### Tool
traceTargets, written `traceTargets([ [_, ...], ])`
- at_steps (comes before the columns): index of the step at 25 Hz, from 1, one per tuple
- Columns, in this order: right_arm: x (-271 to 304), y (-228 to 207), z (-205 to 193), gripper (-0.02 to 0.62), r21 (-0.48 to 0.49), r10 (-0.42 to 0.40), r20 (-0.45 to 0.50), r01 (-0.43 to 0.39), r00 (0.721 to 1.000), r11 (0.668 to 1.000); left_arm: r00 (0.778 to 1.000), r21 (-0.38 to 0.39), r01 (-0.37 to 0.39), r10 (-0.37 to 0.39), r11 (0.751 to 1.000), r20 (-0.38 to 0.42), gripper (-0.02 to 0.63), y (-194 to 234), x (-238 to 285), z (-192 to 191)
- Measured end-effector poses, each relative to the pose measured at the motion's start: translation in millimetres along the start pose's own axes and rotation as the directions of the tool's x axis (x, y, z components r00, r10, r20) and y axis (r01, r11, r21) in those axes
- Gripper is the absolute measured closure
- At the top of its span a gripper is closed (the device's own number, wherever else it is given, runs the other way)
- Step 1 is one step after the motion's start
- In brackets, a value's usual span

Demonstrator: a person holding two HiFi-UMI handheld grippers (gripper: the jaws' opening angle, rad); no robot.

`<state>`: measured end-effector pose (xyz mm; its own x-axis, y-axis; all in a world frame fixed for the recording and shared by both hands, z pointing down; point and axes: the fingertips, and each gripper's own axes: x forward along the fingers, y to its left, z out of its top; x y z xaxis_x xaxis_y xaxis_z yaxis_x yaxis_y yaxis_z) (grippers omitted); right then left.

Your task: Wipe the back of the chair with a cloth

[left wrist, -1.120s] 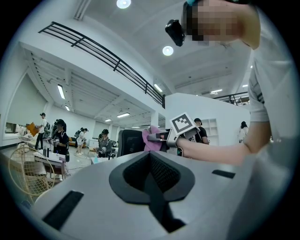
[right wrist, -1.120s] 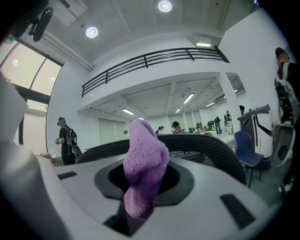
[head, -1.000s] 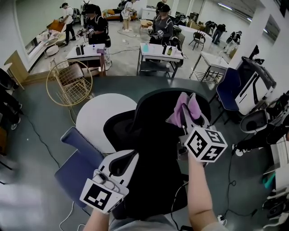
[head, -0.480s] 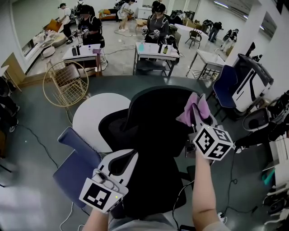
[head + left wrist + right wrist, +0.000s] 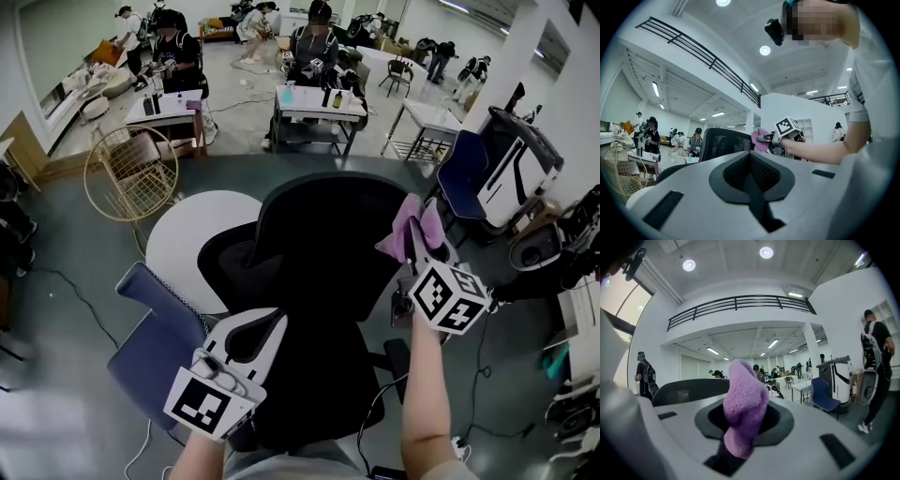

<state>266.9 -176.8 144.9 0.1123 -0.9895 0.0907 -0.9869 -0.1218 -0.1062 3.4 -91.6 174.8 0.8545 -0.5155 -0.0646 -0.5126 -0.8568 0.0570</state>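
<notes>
Fuzzy cloth (image 5: 409,230) rightward along mesh backrest (image 5: 319,246)

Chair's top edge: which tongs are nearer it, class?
Right. The right tongs, shut on the cloth, sit at the top edge, right end; the left tongs hang well back, toward the person.

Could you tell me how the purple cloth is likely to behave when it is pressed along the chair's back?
Probably floppy: the cloth bunches in soft folds where the right tool pinches it. Its fluffy pile looks light and likely drags rather than slides.
</notes>
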Motion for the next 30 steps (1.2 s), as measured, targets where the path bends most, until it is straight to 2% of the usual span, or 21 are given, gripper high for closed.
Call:
traceTargets([
  [8, -7.3, -7.6, -24.8, 0.489, -0.013, -0.029, -0.032, 0.029, 0.999, 0.999, 0.999, -0.015, 0.021, -0.022, 1.000, -0.027, 0.594, -10.9, 2.5, -1.0],
  [13, -10.1, -14.8, -43.4, 0.489, -0.038, -0.042, -0.059, 0.040, 0.997, 0.998, 0.999, 0.000, 0.027, -0.027, 1.000, -0.018, 0.595, -16.5, 6.5, -2.8],
  [16, -8.4, -14.4, -57.1, 0.489, -0.020, -0.038, -0.089, 0.036, 0.995, 0.999, 0.999, 0.007, 0.044, -0.044, 0.999, 0.004, 0.594, -17.8, 8.3, 2.5],
  [22, -4.1, -10.1, -80.8, 0.489, 0.019, -0.007, -0.129, 0.009, 0.992, 1.000, 0.998, -0.012, 0.017, -0.017, 1.000, -0.055, 0.595, -15.5, 3.2, -8.6],
  [30, 9.7, 21.0, -79.2, 0.488, 0.011, 0.041, -0.125, -0.040, 0.991, 0.999, 0.999, -0.010, -0.026, 0.025, 1.000, -0.047, 0.594, -1.6, -8.7, -7.9],
])
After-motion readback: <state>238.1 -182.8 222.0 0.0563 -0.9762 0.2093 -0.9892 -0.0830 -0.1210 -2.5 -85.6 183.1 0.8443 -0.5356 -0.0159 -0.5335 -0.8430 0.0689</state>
